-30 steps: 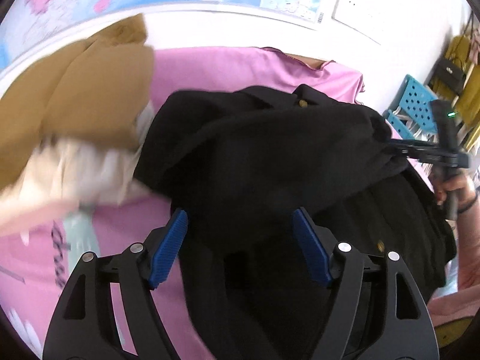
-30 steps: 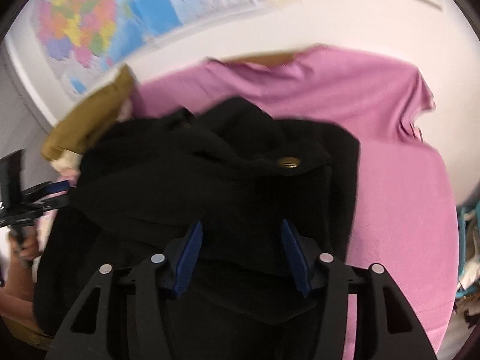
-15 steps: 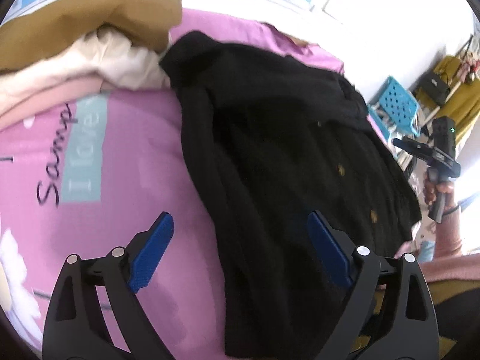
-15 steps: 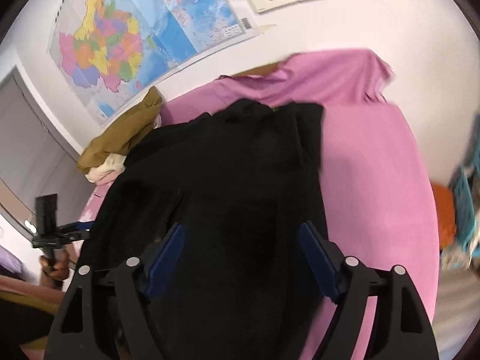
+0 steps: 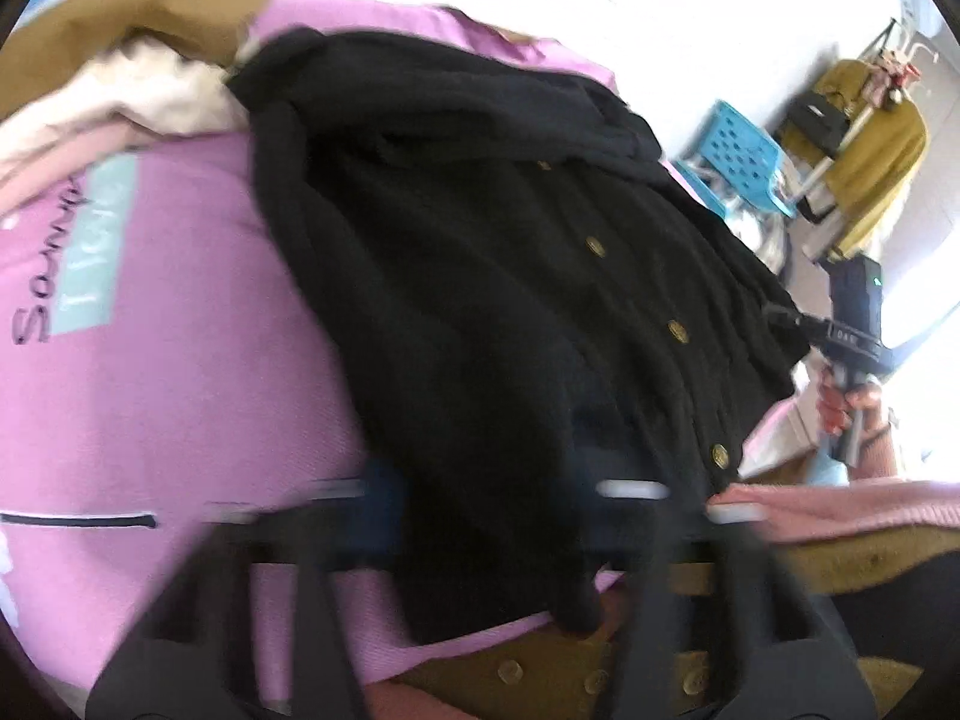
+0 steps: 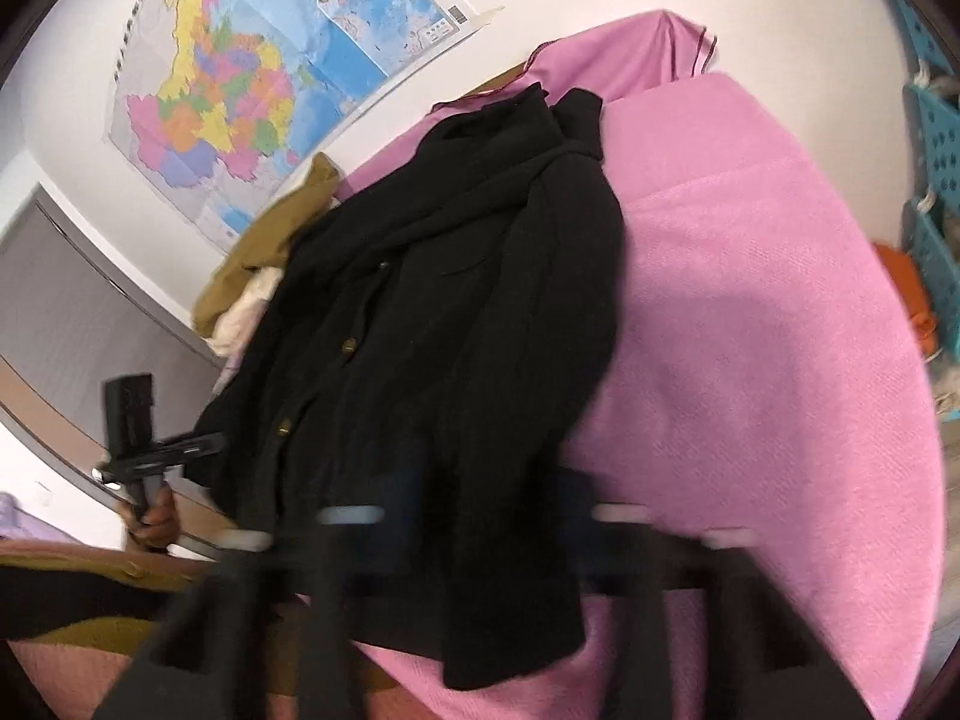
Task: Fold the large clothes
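A black cardigan (image 5: 510,276) with brass buttons lies spread on a pink sheet (image 5: 180,396), running from the upper left of the left wrist view down to its lower middle. Both grippers have just been closing, and their fingers are smeared by motion blur. The left gripper (image 5: 498,516) sits at the lower middle of its frame over the cardigan's near hem, jaws drawn narrow with the dark fabric between them; whether the pads actually pinch it I cannot tell. The right gripper (image 6: 480,540) is likewise narrow at the hem in its own view, its grip equally unclear. A pile of tan and cream clothes (image 5: 138,54) lies at the upper left, touching the cardigan's collar.
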Demonstrator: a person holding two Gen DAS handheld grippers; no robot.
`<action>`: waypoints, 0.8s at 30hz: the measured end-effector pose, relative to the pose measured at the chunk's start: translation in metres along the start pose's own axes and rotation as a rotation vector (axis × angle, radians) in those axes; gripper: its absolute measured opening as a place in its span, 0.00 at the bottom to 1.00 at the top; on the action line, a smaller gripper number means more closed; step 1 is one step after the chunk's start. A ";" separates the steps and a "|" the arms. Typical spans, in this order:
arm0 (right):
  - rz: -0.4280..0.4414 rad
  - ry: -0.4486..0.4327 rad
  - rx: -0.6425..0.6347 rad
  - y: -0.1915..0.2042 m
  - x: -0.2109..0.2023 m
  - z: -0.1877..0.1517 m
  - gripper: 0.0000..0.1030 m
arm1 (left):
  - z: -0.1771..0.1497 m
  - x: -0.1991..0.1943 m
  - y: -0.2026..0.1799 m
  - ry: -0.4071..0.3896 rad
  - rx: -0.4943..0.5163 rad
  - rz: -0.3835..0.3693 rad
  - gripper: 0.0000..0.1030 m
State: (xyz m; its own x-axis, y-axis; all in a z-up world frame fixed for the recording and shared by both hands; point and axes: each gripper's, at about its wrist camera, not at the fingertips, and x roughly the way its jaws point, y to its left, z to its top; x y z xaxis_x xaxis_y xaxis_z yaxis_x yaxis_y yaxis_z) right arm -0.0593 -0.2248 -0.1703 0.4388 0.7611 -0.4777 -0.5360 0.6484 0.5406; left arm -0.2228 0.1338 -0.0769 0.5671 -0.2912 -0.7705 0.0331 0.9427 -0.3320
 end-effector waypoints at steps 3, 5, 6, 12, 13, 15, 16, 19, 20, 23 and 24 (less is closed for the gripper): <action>0.044 -0.045 0.015 0.002 -0.012 0.004 0.11 | -0.001 -0.022 0.013 -0.059 -0.080 -0.041 0.12; 0.094 -0.117 0.028 0.009 -0.032 0.010 0.09 | -0.003 -0.045 0.022 -0.110 -0.128 -0.054 0.10; 0.114 -0.148 0.023 0.014 -0.041 0.013 0.09 | -0.004 -0.055 0.025 -0.131 -0.143 -0.064 0.09; 0.148 -0.269 -0.086 0.052 -0.089 0.027 0.08 | -0.021 -0.088 0.022 -0.172 -0.168 -0.081 0.08; 0.144 -0.258 -0.083 0.053 -0.085 0.027 0.08 | -0.024 -0.083 0.023 -0.152 -0.170 -0.064 0.09; 0.133 -0.190 -0.071 0.046 -0.067 0.022 0.10 | -0.035 -0.065 0.035 -0.074 -0.190 -0.031 0.13; 0.106 -0.158 -0.055 0.040 -0.056 0.019 0.11 | -0.043 -0.054 0.047 -0.028 -0.215 0.017 0.17; 0.033 -0.052 0.013 0.014 -0.026 0.004 0.32 | -0.058 -0.033 0.068 0.031 -0.269 0.025 0.32; 0.006 -0.043 0.042 0.004 -0.022 -0.001 0.35 | -0.058 -0.036 0.071 0.007 -0.271 0.004 0.34; -0.057 -0.045 0.106 -0.017 -0.022 -0.010 0.53 | -0.059 -0.042 0.071 -0.017 -0.263 -0.016 0.59; -0.040 -0.053 0.114 -0.021 -0.026 -0.016 0.60 | -0.059 -0.044 0.067 -0.021 -0.238 -0.016 0.71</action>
State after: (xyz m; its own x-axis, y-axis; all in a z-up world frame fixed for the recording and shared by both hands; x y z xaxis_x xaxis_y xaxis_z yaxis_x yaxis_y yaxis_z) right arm -0.0711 -0.2591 -0.1806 0.4972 0.7324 -0.4651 -0.4329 0.6740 0.5986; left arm -0.2942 0.2003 -0.0978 0.5851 -0.2998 -0.7535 -0.1512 0.8725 -0.4645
